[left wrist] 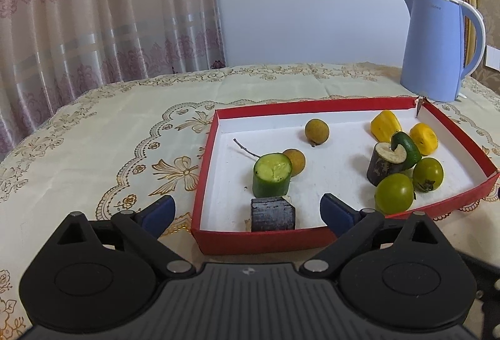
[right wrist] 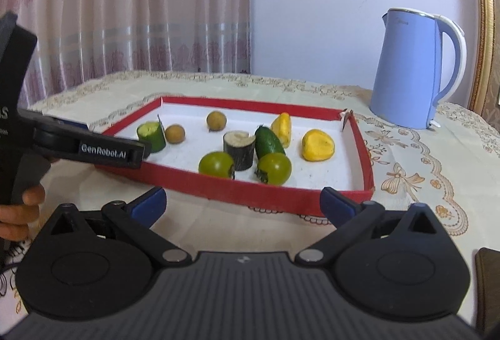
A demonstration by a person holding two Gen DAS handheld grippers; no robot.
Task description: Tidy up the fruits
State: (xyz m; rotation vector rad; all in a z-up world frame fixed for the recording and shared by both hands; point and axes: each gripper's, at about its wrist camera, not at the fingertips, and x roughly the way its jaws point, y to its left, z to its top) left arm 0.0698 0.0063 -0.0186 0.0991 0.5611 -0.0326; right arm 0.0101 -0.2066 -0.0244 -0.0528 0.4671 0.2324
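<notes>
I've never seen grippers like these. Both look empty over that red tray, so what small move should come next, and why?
Probably ease the left gripper forward and close on the dark sugarcane chunk. Its jaws stand wide open, empty, and that chunk sits between the fingertips, just inside the red tray wall. The right gripper is open, short of the tray.

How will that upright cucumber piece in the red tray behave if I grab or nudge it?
The cucumber piece stands on a flat cut end, so it probably stays put until bumped. Its smooth, rounded skin may slip between flat pads. If tipped, it would likely roll, perhaps into the brown round fruit right behind it.
</notes>
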